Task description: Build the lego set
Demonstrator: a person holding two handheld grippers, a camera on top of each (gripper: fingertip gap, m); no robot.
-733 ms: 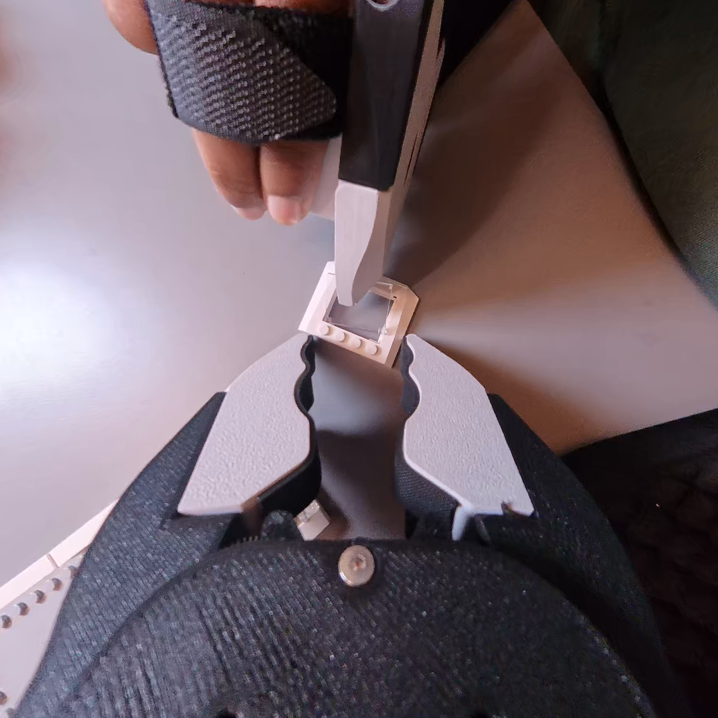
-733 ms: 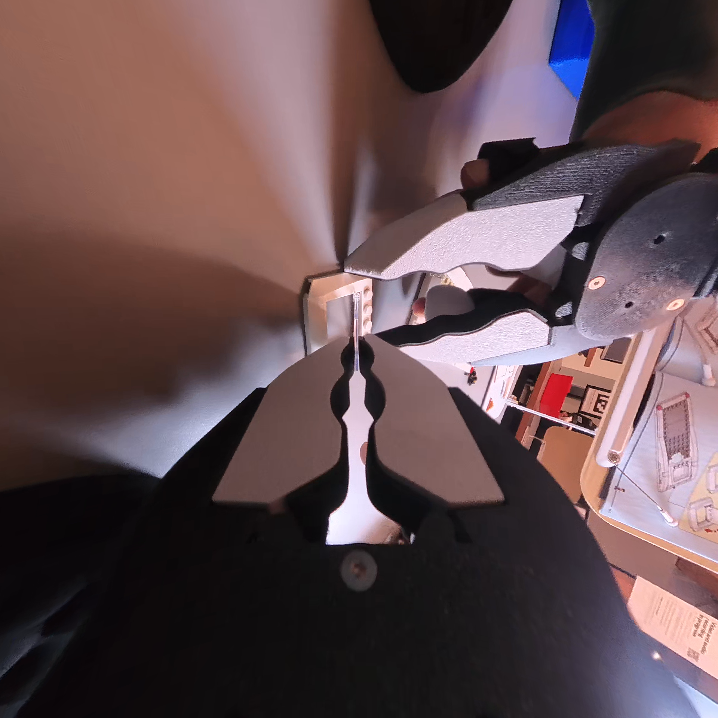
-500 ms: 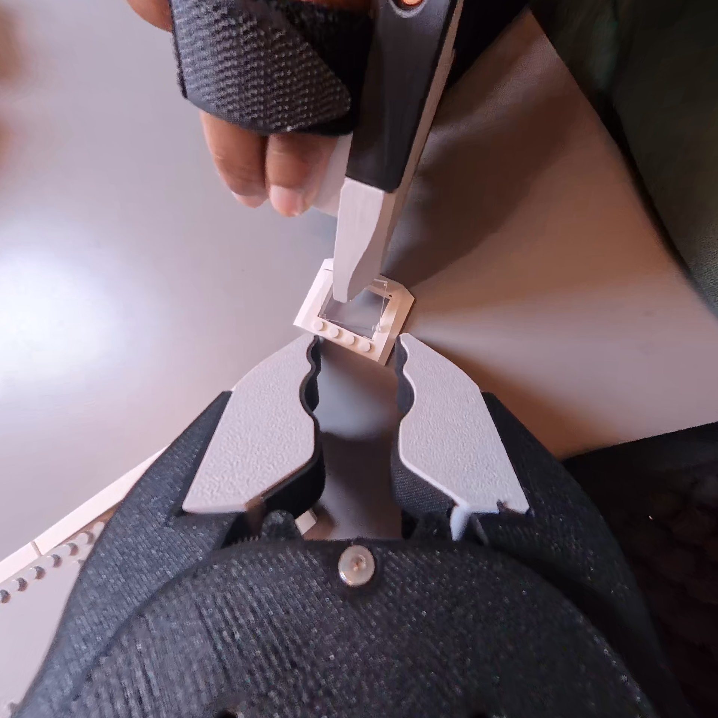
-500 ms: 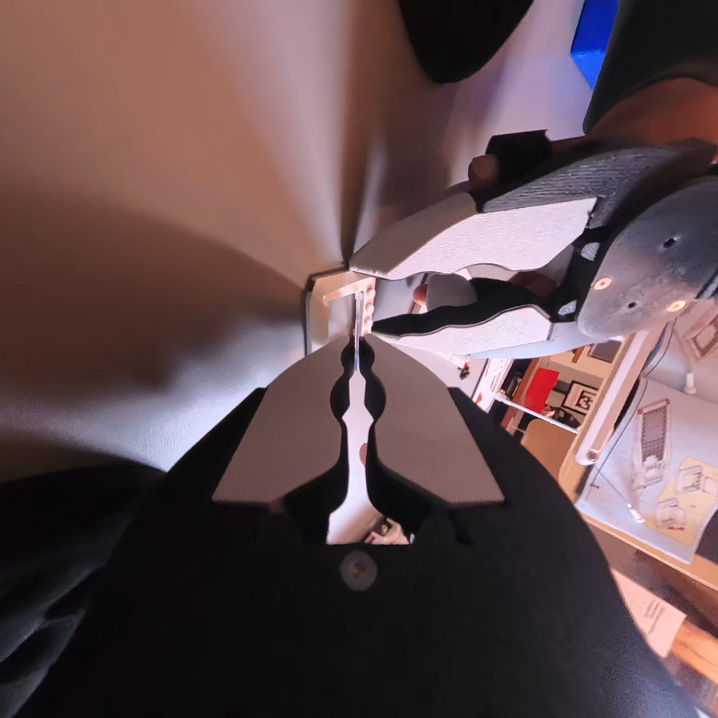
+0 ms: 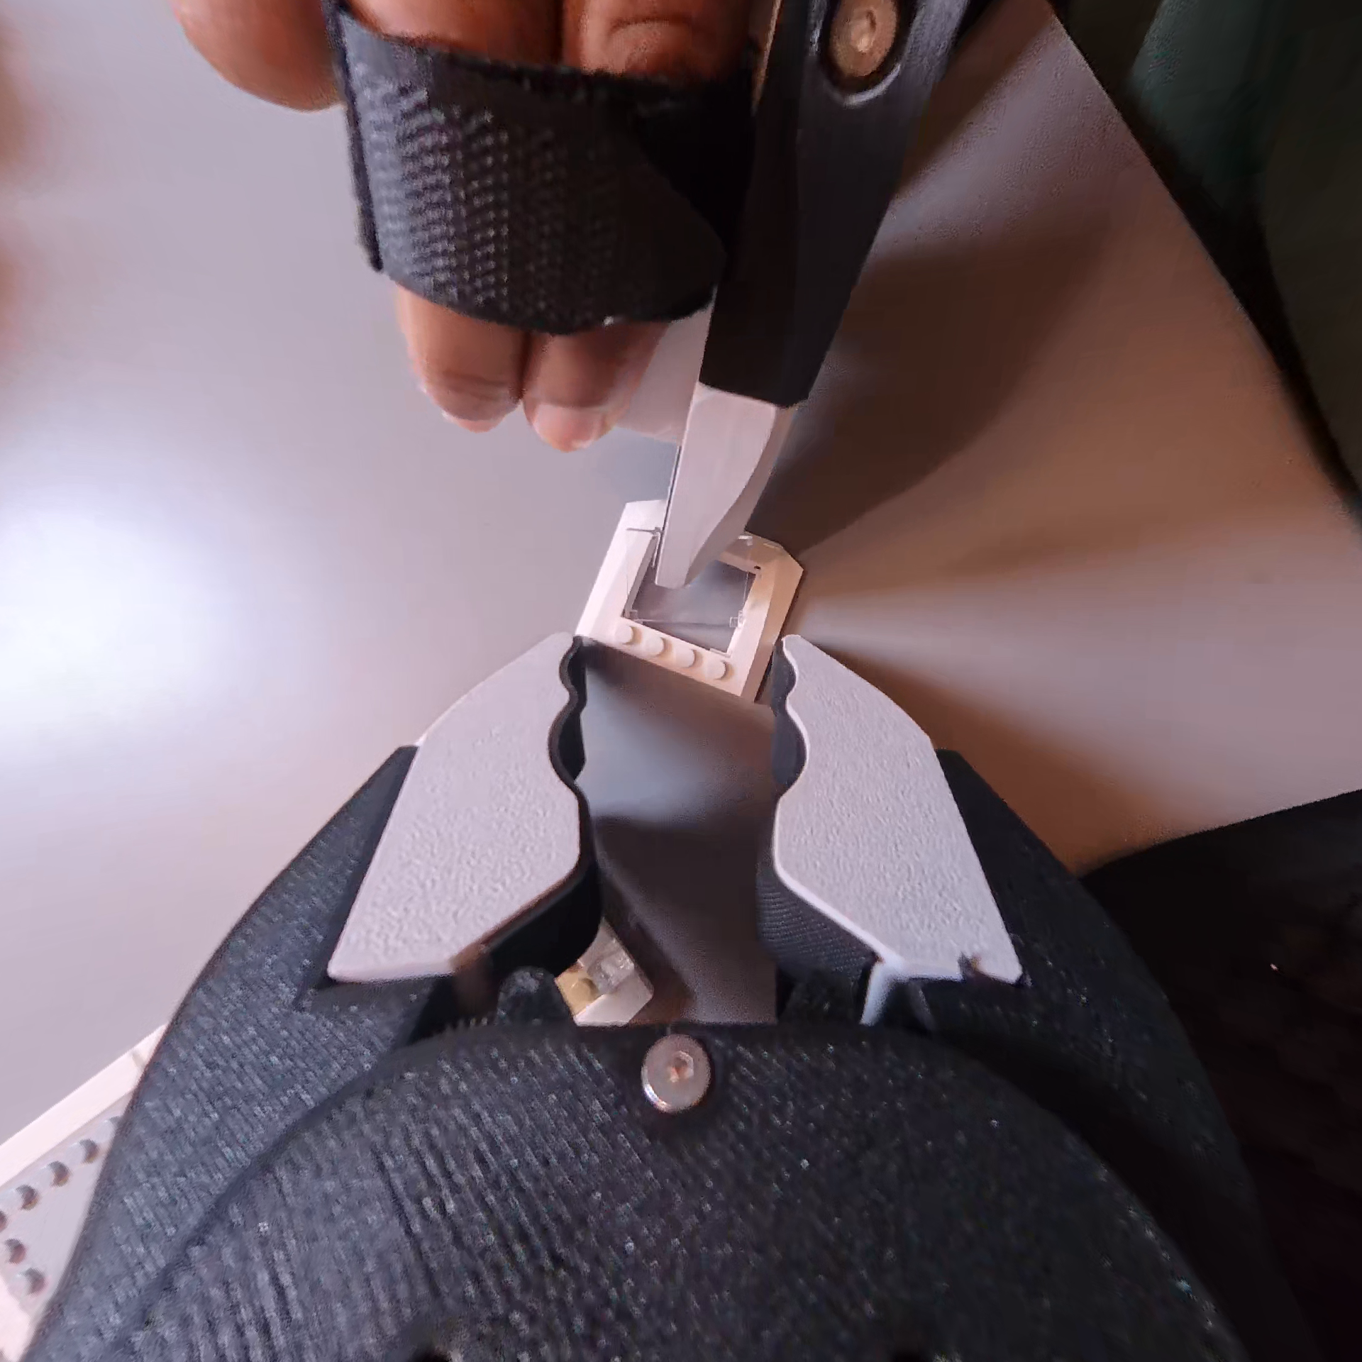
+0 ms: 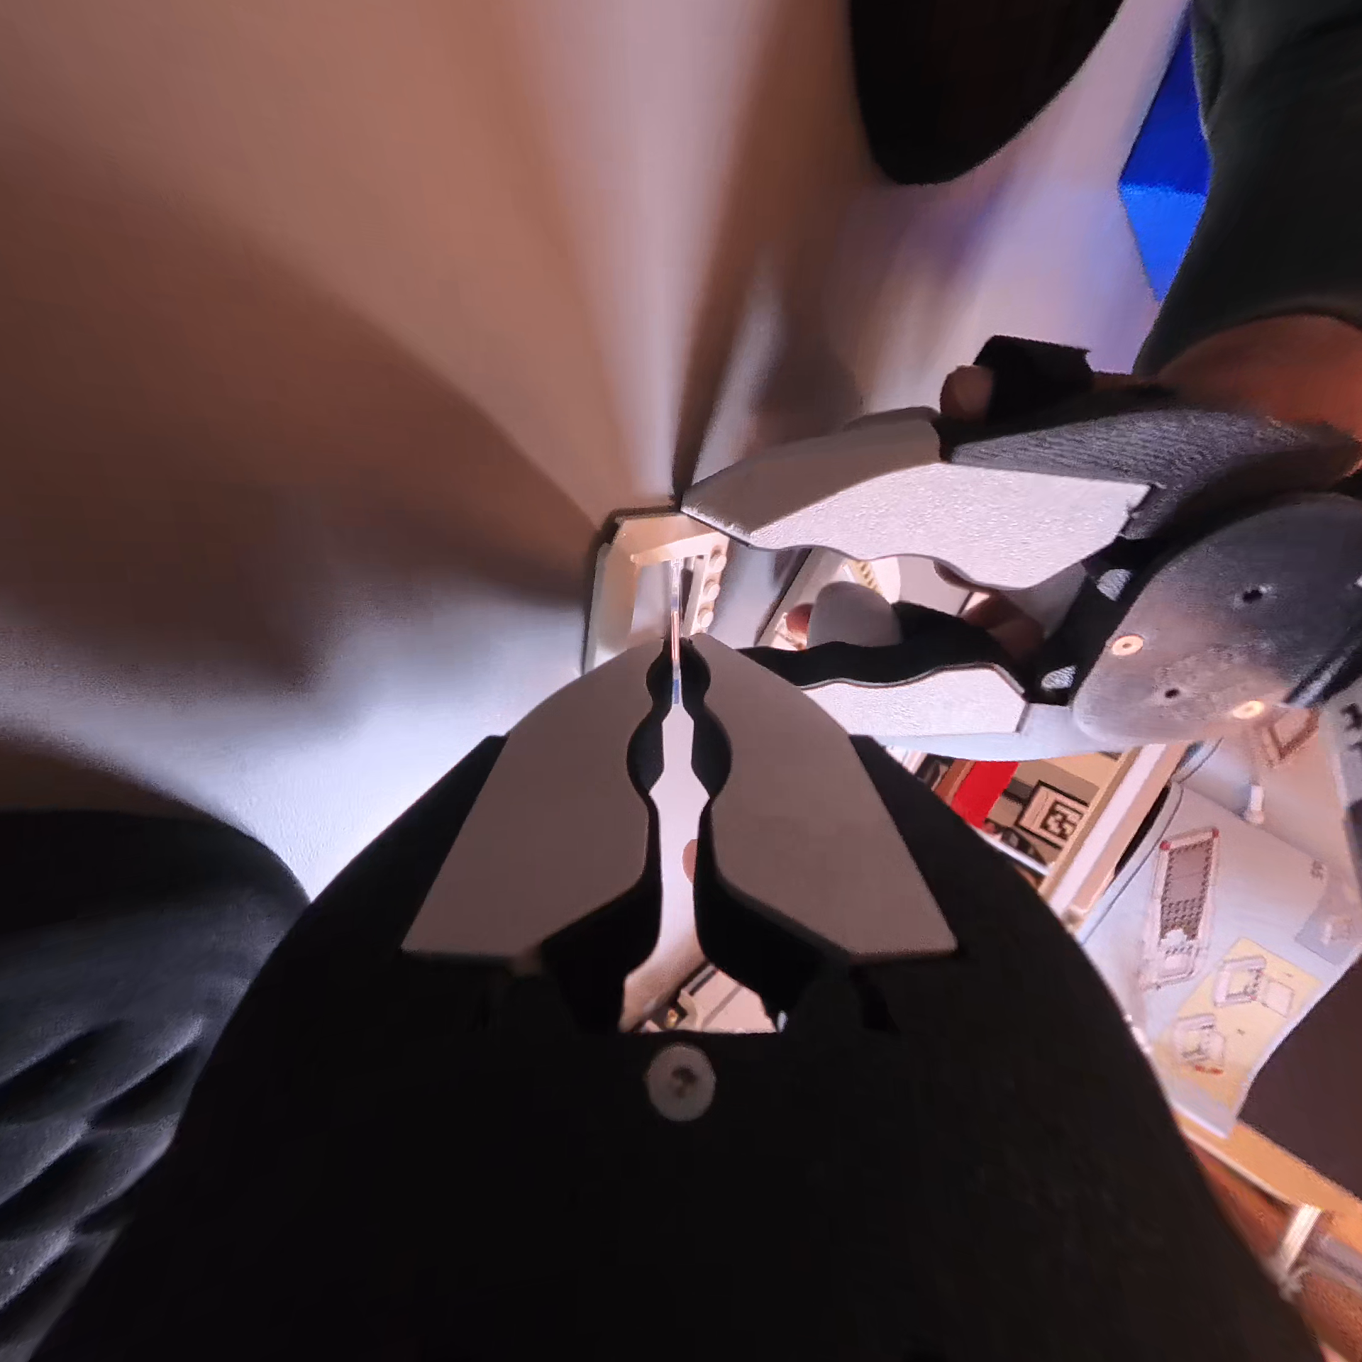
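A white frame [image 5: 689, 626], a studded toy brick piece with a row of four studs along its near edge, is held in the air above a pale table [image 5: 184, 516]. The left gripper [image 5: 674, 663] is closed on it: the two grey fingertips press the frame's opposite sides, the right pad at its corner [image 5: 785, 667]. In the frame's opening sits a clear pane [image 5: 693, 608], thin and see-through. The right gripper [image 6: 678, 648] comes at it from the far side, its fingers nearly together and pinching the pane's edge, which shows edge-on as a slim strip [image 6: 675, 612] between the tips in the right wrist view. In the left wrist view that gripper's grey tip [image 5: 700, 516] reaches into the opening, with a hand [image 5: 516, 368] under a black strap [image 5: 531, 191] behind it. At the lower left lies a white studded plate [image 5: 44, 1194]. A further table [image 6: 1216, 980] with small brick pieces lies beyond, lower right.
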